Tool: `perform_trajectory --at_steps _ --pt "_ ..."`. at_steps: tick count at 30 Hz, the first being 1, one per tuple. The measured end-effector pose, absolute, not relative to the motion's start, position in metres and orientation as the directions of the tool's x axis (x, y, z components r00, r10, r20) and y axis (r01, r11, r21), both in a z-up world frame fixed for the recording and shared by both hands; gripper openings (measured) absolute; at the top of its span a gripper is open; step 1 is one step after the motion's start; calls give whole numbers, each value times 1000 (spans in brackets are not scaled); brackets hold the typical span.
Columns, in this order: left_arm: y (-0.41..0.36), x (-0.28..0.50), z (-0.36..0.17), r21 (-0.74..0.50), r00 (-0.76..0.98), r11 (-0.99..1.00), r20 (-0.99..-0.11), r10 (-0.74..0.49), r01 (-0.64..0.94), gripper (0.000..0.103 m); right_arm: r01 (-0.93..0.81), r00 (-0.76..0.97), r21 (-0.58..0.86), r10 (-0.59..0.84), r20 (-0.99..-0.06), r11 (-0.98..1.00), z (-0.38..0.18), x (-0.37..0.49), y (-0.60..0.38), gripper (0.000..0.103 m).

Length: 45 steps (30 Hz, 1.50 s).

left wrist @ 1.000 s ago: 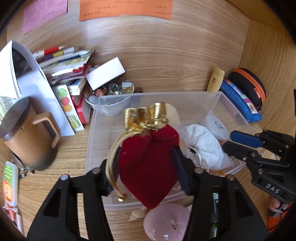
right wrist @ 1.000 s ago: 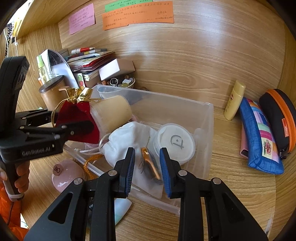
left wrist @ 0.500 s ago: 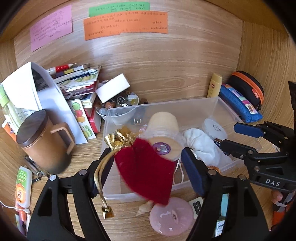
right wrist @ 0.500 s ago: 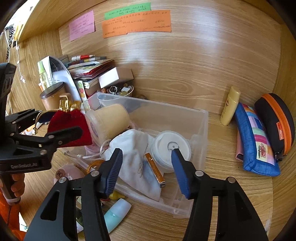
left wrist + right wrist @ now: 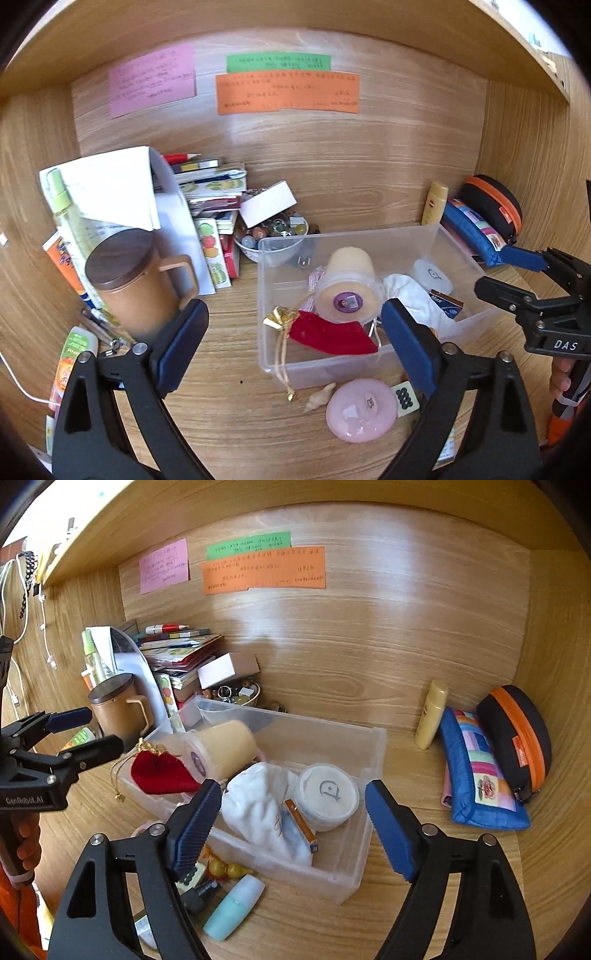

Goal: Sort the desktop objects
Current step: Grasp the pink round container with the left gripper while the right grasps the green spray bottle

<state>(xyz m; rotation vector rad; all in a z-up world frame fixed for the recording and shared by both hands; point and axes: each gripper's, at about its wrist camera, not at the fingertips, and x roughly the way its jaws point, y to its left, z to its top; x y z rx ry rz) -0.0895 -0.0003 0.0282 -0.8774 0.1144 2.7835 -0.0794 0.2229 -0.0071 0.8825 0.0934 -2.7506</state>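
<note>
Lying crumpled in the clear bin's [image 5: 369, 365] near left corner, the red velvet pouch [image 5: 332, 338] trails its gold cord over the rim onto the table [image 5: 236, 413]. Both left tongs [image 5: 293, 341] and right tongs [image 5: 293, 829], just opening, gape empty above it. A second ago the left tongs gripped the pouch.
</note>
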Motion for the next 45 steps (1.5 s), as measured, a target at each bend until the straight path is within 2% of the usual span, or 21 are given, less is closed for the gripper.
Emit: perform_trajectory --at_steps 9,20,30,34,37,45 --pt "-20 -70 10 -39 -767 -978 -614 185 -205 96 258 -752 34 -223 -620 -965 -23 -50 215 79" --pt "-42 -50 -21 -125 -706 -977 -677 209 -171 96 336 -644 102 -308 -701 -936 -67 -11 176 79" --pt "-48 -29 -40 -144 -681 -977 -700 214 -159 96 379 -603 80 -311 -735 -922 -93 -3 145 79" --pt "-47 -29 -46 -153 -668 -974 -710 224 -164 96 371 -601 51 -281 -748 -927 -97 -4 141 76" --pt "-42 -33 -50 -164 -653 -971 -719 240 -176 96 367 -613 27 -263 -745 -930 -97 -4 140 62" --pt "-14 -47 -55 -162 -606 -957 -745 279 -241 96 357 -639 63 -292 -711 -932 -86 5 159 62"
